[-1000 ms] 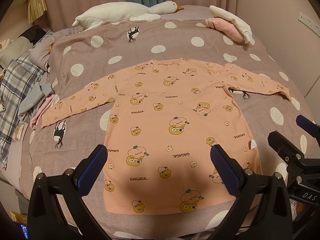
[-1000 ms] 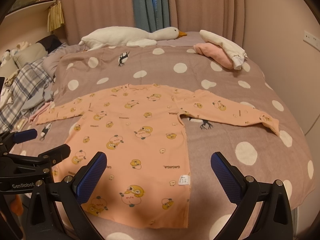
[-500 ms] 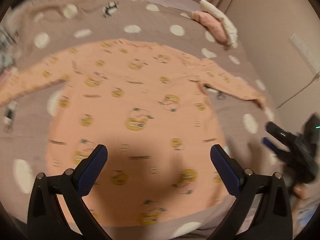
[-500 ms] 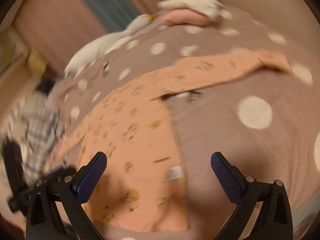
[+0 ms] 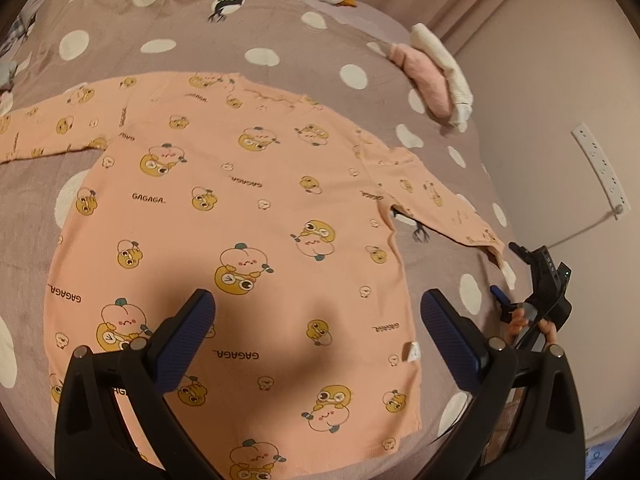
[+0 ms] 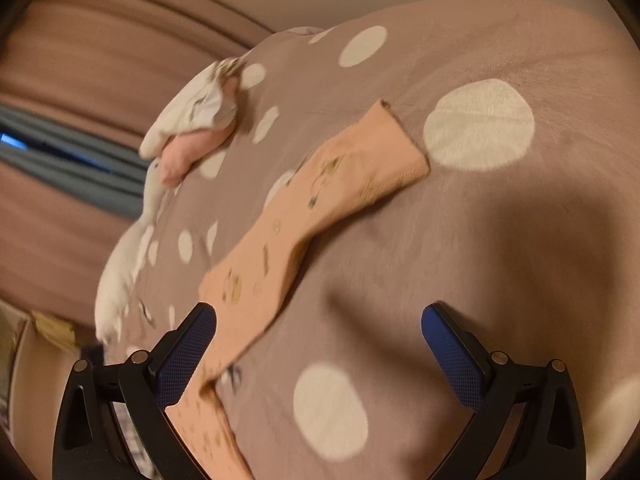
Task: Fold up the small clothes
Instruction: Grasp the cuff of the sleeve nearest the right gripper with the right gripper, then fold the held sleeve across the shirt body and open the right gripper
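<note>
Peach top (image 5: 248, 216) bears repeated "GAGAGA" print.

peach shirt (image 5: 248, 216) lies flat on the dotted blanket (image 5: 280, 32); left claw (image 5: 316, 320) gapes above its hem.

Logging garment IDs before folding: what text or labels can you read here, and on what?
"GAGAGA" – printed repeatedly across the peach shirt.
"DAS" – on the right gripper; small, uncertain.
White tag at the shirt's side seam: too small to read.
Right wrist view: too blurred to read.
</note>
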A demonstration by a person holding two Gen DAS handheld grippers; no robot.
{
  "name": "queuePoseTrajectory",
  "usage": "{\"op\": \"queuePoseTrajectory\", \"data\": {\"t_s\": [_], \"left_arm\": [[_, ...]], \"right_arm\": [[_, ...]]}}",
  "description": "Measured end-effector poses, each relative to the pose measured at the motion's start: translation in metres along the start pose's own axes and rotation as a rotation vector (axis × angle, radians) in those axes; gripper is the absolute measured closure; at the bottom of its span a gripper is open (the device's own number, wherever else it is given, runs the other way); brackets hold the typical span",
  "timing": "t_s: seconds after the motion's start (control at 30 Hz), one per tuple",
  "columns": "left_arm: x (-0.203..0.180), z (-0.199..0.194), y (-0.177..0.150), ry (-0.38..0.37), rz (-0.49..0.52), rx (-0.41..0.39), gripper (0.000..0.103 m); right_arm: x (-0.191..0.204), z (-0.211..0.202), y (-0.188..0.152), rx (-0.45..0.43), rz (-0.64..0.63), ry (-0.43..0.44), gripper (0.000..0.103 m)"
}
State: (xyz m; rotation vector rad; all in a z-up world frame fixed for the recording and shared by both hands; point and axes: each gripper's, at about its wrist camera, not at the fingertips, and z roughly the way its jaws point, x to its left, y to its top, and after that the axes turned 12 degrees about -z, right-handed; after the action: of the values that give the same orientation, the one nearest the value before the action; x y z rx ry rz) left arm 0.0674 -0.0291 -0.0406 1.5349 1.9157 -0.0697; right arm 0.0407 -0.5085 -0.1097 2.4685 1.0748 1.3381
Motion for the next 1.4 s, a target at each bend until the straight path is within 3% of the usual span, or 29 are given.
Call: {"op": "queuePoseTrajectory", "data": {"t_s": [0.13,0.2,0.37,0.47,0.53,0.63,0.77,1.07,1.2,1.4], "left_arm": [[0.002,0.006,-0.001,0.028,-0.002,0.004,0.000],[0.001,0.004,0.000,0.031,-0.007,0.003,0.000],[0.003,0.001,0.002,0.044,-0.021,-0.003,0.000],[0.007,-0.001,0.003,0.063,-0.025,-0.008,0.000],[0.009,-0.002,0.003,0.068,-0.029,-0.009,0.000],[0.016,-0.005,0.002,0.069,-0.045,-0.012,0.000],[0.024,-0.011,-0.001,0.068,-0.060,-0.015,0.000],[0.064,-0.051,-0.002,0.069,-0.127,-0.084,0.000],[0.087,-0.066,-0.001,0.072,-0.170,-0.110,0.000],[0.127,-0.084,0.001,0.083,-0.244,-0.143,0.000]], "right_arm": [[-0.006,0.009,0.020,-0.035,0.032,0.043,0.001],[-0.011,0.015,0.031,-0.044,0.050,0.051,0.009],[-0.030,0.030,0.048,-0.055,0.126,0.028,0.056],[-0.032,0.030,0.052,-0.067,0.118,0.000,0.080],[-0.030,0.027,0.055,-0.069,0.091,-0.020,0.090],[-0.012,0.019,0.061,-0.080,-0.004,-0.050,0.094],[0.043,0.009,0.067,-0.086,-0.228,-0.087,0.095],[0.205,0.003,0.057,-0.070,-0.578,0.000,0.095],[0.288,0.012,0.031,-0.049,-0.731,0.046,0.095],[0.377,0.041,-0.039,-0.025,-0.989,0.026,0.095]]}}
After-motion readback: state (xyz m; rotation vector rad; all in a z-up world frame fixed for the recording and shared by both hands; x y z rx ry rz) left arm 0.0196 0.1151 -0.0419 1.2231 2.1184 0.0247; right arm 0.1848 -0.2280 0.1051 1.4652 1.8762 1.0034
